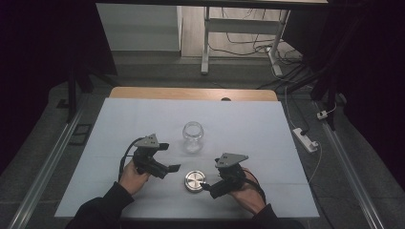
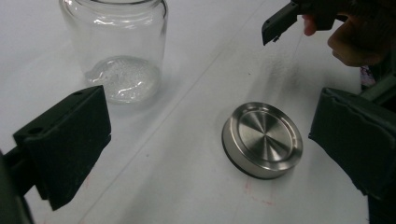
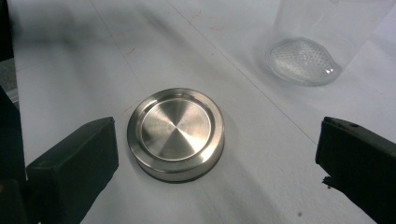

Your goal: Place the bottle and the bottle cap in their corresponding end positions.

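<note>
A person sits at a bench [image 1: 143, 119] covered with a pale sheet, holding a two-jaw claw in each hand. A round, brushed-metal lid [image 1: 194, 181] lies flat on the sheet near the person's edge of the bench. This lid is the landmark for everything else.

Just beyond the lid, toward the far side of the bench, stands an upright clear glass jar [image 1: 193, 136] with its mouth uncovered. The jar and the lid are apart, not touching.

The left claw [image 1: 168, 157] is to the left of the lid, held in the left hand [image 1: 132, 177]. Its jaws are spread wide and grip nothing. In the left gripper view, the lid [image 2: 262, 139] lies between the two black jaws, closer to the right one, with the jar [image 2: 117, 49] farther off above the left jaw.

The right claw [image 1: 206, 185] is just to the right of the lid, held in the right hand [image 1: 247, 194], with a jaw tip close to the lid's rim. Its jaws are also spread apart and empty. In the right gripper view, the lid [image 3: 176, 134] sits between the jaws, just beside the left one, with no contact visible, and the jar's base [image 3: 303, 60] is beyond it.
</note>
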Available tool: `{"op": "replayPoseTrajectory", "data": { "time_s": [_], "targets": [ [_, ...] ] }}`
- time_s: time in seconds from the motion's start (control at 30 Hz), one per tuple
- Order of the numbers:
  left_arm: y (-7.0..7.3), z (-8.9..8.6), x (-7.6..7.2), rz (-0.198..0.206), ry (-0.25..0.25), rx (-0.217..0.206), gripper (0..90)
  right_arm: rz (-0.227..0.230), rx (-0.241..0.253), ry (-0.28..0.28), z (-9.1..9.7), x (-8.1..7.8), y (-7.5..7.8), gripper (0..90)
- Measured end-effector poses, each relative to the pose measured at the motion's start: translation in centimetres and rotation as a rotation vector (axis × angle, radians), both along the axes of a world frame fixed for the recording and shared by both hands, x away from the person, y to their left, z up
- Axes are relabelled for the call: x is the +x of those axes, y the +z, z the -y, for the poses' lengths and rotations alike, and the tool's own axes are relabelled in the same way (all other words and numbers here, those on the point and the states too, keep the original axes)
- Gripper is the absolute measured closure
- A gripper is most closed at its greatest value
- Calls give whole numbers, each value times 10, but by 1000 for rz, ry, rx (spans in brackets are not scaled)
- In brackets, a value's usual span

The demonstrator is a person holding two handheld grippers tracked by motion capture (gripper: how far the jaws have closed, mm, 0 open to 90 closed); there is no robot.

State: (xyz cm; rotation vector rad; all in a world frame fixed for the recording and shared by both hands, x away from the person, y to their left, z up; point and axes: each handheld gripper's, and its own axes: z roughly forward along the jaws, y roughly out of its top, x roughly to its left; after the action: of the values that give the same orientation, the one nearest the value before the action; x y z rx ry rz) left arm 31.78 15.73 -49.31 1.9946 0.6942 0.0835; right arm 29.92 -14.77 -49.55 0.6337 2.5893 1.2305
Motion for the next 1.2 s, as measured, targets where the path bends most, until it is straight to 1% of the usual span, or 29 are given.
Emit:
{"op": "replayPoseTrajectory", "data": {
  "time_s": [0.27,0.53,0.67,0.83,1.07,1.13,1.2],
  "targets": [
    [2,-16,-18,7,19,-5,0,2,14,-12,7,-3,5,0],
    [2,-36,-35,24,61,-6,0,10,15,-31,16,-5,11,0],
    [2,-44,-43,25,83,-1,0,14,21,-48,23,-6,14,0],
    [3,-54,-51,12,104,-21,0,17,27,-70,34,-7,17,0],
    [3,-68,-66,16,139,-12,0,18,27,-95,46,-10,19,0],
    [3,-72,-71,21,154,2,0,19,26,-101,49,-11,19,0],
    [3,-77,-76,25,167,7,0,19,25,-107,52,-12,19,0]
  ]
}}
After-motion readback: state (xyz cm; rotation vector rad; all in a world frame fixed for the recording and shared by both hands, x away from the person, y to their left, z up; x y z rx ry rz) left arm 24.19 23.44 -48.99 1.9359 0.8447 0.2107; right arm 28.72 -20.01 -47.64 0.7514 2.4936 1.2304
